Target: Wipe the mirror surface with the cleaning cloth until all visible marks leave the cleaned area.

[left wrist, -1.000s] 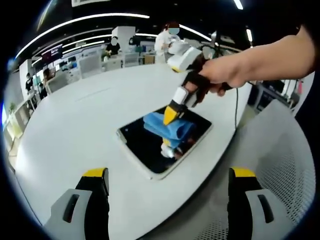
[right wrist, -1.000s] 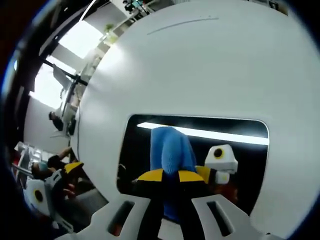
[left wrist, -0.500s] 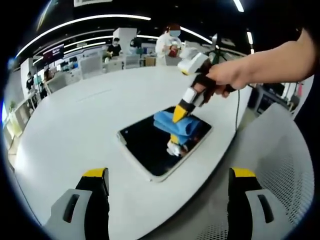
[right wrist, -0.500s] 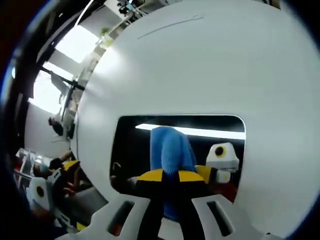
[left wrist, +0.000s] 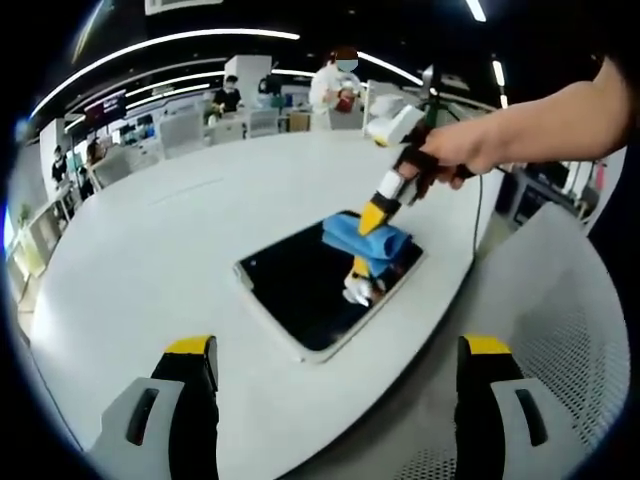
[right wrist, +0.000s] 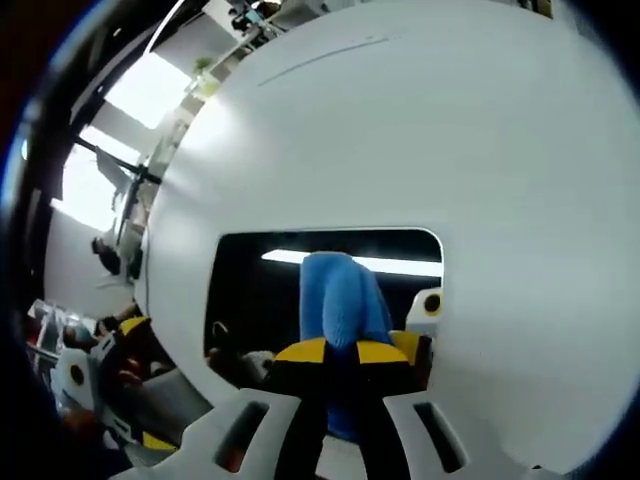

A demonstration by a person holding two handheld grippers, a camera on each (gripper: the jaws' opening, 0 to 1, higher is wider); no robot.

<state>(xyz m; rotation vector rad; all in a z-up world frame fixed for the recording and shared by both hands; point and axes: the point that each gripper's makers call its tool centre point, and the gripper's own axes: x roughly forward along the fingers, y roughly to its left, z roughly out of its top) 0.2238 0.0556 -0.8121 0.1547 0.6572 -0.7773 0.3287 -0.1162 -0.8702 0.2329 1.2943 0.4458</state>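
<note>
Right gripper (left wrist: 372, 216) clenched on blue cleaning cloth (left wrist: 364, 241), pressing it onto the mirror (left wrist: 300, 290) near its far corner. Left gripper (left wrist: 335, 400) released, apart from mirror.

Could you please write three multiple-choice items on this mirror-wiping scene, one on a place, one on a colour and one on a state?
1. Where does the mirror lie?
A. flat on the white table
B. propped against a wall
C. on the floor

2. What colour is the cleaning cloth?
A. red
B. blue
C. green

3. How do the jaws of the left gripper stand?
A. shut on the cloth
B. shut on the mirror's edge
C. open, holding nothing

Answers:
1. A: the left gripper view shows the dark mirror flat on the round white table.
2. B: the cloth is blue in both views, pinched by the right gripper and pressed to the glass.
3. C: its two yellow-tipped jaws rise wide apart with only table between them.
</note>
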